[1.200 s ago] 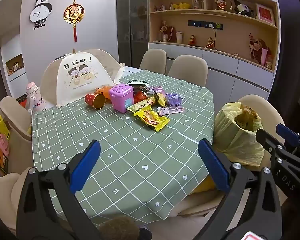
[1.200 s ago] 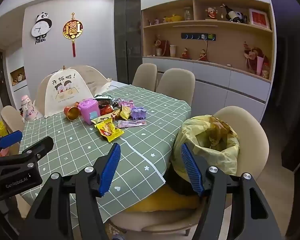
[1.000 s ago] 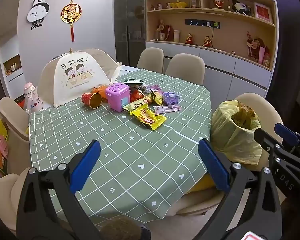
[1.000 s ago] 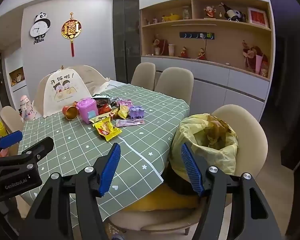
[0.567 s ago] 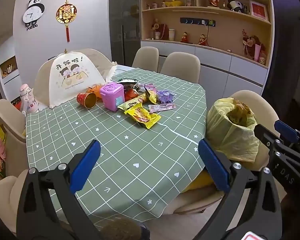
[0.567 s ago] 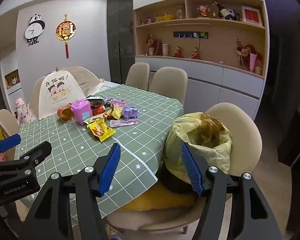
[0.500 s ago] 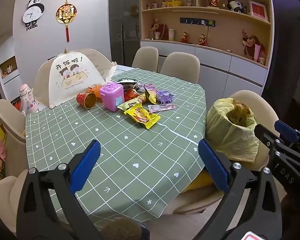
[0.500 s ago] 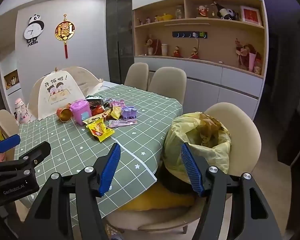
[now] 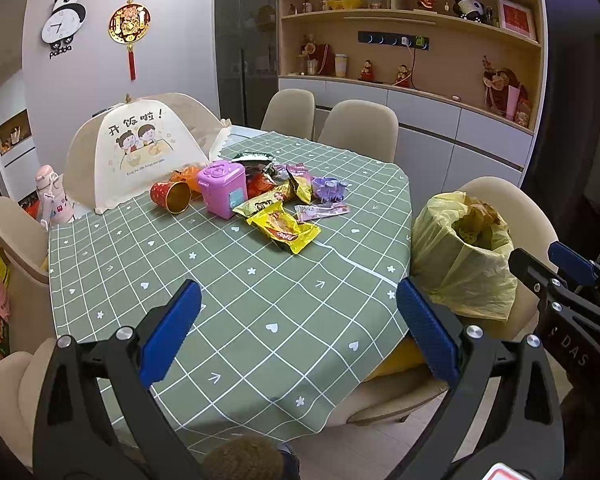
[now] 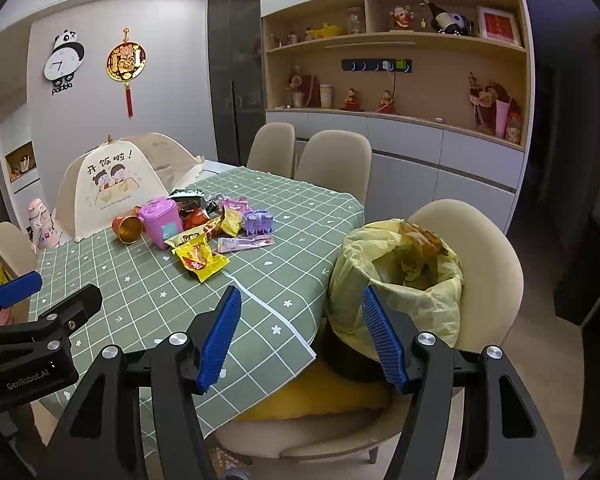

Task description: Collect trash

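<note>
A pile of snack wrappers lies mid-table on the green checked tablecloth [image 9: 236, 280]. A yellow wrapper [image 9: 284, 230] [image 10: 200, 258] is nearest, with a pink wrapper [image 9: 322, 211] and a purple plastic piece [image 9: 330, 188] behind it. A bin lined with a yellow bag [image 9: 464, 252] [image 10: 400, 276] stands on a beige chair at the table's right edge. My left gripper [image 9: 298, 332] is open and empty above the near table edge. My right gripper [image 10: 302, 340] is open and empty, between the table corner and the bin.
A pink toy bin [image 9: 222, 188], a tipped red-gold cup [image 9: 170, 196] and a mesh food cover [image 9: 140, 152] stand behind the wrappers. Beige chairs [image 9: 360, 128] ring the table. A cabinet with shelves [image 9: 420, 80] lines the right wall.
Both grippers have drawn slightly back and to the right. The table and bin look a little farther. Both stay open and empty.
</note>
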